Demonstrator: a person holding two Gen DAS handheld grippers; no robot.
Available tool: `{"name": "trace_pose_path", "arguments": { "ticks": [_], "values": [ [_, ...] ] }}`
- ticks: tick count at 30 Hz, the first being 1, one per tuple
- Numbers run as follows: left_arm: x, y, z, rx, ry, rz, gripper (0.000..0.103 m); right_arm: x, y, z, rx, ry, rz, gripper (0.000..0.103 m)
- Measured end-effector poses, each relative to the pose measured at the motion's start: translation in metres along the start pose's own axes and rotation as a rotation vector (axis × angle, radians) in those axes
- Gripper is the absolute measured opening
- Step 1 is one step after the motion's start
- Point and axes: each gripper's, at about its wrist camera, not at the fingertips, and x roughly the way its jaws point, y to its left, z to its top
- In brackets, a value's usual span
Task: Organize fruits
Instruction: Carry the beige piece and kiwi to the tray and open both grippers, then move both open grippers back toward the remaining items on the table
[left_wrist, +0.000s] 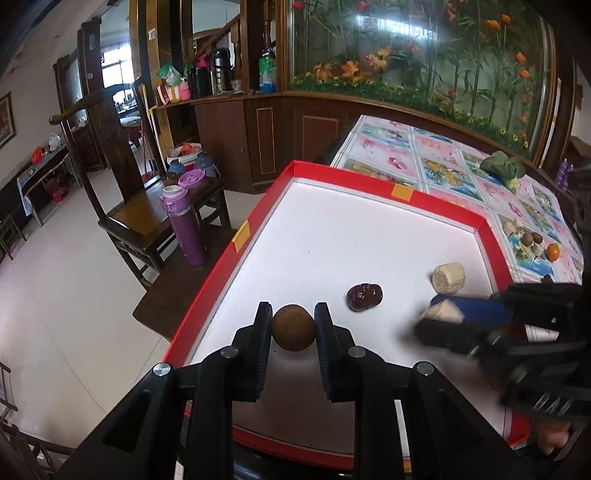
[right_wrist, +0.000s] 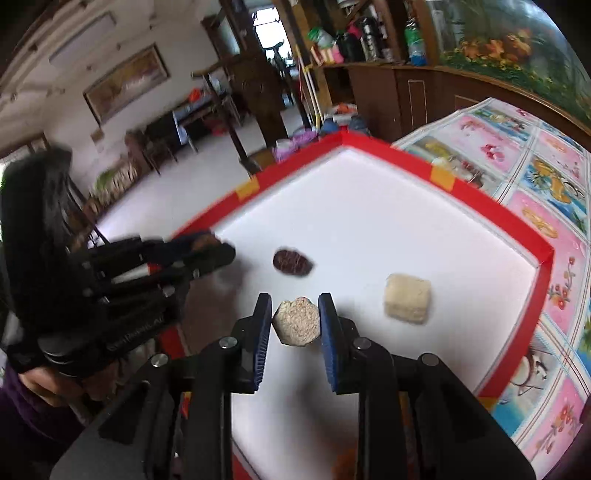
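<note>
Here my left claw (left_wrist: 293, 325) is clamped on a round brown fruit (left_wrist: 294, 327), both black fingers pressed to its sides, low over the white floor of the red-rimmed tray (left_wrist: 325, 173), near the tray's left rim. My right claw (right_wrist: 295, 317) is pinched on a pale, rough chunk (right_wrist: 296, 322), its blue pads touching the chunk on either side, also over the tray floor. In the left view that claw comes in from the right, blurred, with the chunk showing at its tip.

A wrinkled dark red date (left_wrist: 364, 296) lies on the tray between my two claws, apart from both. A second pale block (left_wrist: 448, 277) sits farther right on the tray, near the right rim, just beyond my right claw.

The tray rests on a table with a flowered cloth (left_wrist: 436, 155). Past the tray's right rim a small heap of fruits (left_wrist: 532, 242) lies on the cloth, an orange one (left_wrist: 553, 251) among them, and a leafy green (left_wrist: 504, 168) farther back. Left of the table stands a wooden chair (left_wrist: 147, 218) with a purple bottle (left_wrist: 183, 225) by it
</note>
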Motion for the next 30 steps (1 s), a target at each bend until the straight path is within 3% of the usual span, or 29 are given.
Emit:
{"name": "trace_pose_path", "arguments": {
  "ticks": [7, 8, 10, 12, 16, 19, 22, 26, 30],
  "values": [
    [0.011, -0.003, -0.005, 0.004, 0.048, 0.032, 0.023, 0.008, 0.002, -0.002, -0.023, 0.044, -0.017, 0.029],
    [0.012, -0.003, -0.006, 0.002, 0.061, 0.034, 0.023, 0.007, 0.000, -0.002, -0.025, 0.049, -0.010, 0.035],
    [0.010, -0.003, -0.006, -0.001, 0.066, 0.040, 0.033, 0.004, 0.000, -0.001, -0.016, 0.052, 0.011, 0.047],
    [0.004, -0.004, -0.004, -0.006, 0.059, 0.050, 0.046, -0.010, -0.006, 0.002, -0.004, 0.005, 0.029, 0.051],
    [-0.016, -0.021, 0.006, 0.023, 0.009, 0.045, 0.049, -0.051, -0.026, 0.001, 0.026, -0.106, 0.023, 0.052],
    [-0.034, -0.050, 0.014, 0.079, -0.038, -0.003, 0.052, -0.092, -0.065, -0.007, 0.084, -0.185, -0.051, 0.052],
    [-0.049, -0.095, 0.019, 0.160, -0.063, -0.102, 0.060, -0.132, -0.119, -0.019, 0.188, -0.253, -0.126, 0.052],
    [-0.049, -0.156, 0.020, 0.260, -0.038, -0.223, 0.060, -0.187, -0.187, -0.049, 0.305, -0.314, -0.319, 0.053],
    [-0.039, -0.212, 0.018, 0.340, 0.004, -0.304, 0.060, -0.223, -0.247, -0.083, 0.440, -0.316, -0.475, 0.053]
  ]
}}
